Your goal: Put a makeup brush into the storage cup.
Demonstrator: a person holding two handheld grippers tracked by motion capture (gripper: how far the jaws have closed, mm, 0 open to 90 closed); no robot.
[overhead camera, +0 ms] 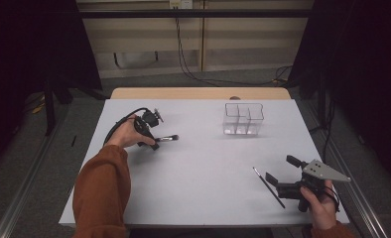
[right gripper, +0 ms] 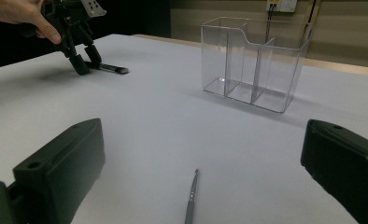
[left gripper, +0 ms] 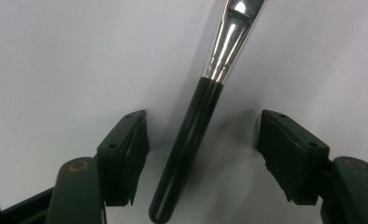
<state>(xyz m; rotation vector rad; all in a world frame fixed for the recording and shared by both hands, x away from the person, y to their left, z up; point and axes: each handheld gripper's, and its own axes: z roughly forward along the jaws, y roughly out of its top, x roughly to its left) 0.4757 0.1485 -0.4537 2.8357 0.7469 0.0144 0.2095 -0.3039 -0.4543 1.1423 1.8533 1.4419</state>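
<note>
Brush, black-handled with silver ferrule (left gripper: 191, 135): lies flat on pale grey table (overhead camera: 203, 163), between spread jaws of left gripper (left gripper: 203, 158), untouched. Right gripper (overhead camera: 283, 174): jaws apart, thin grey-handled brush (overhead camera: 269, 187) beside them. Clear plastic three-compartment organiser (overhead camera: 242, 119): upright, far right.

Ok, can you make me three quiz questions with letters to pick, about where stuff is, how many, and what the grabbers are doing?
1. Where does the clear organizer stand?
A. far right part of the table
B. near left corner
C. on the floor

2. How many brushes lie on the table?
A. one
B. two
C. four

3. How is the left gripper?
A. shut on the brush
B. open around the brush handle
C. lifted high

Answers:
1 A, it stands beyond the right gripper.
2 B, the thick brush and the thin brush.
3 B, fingers apart from the handle.
</note>
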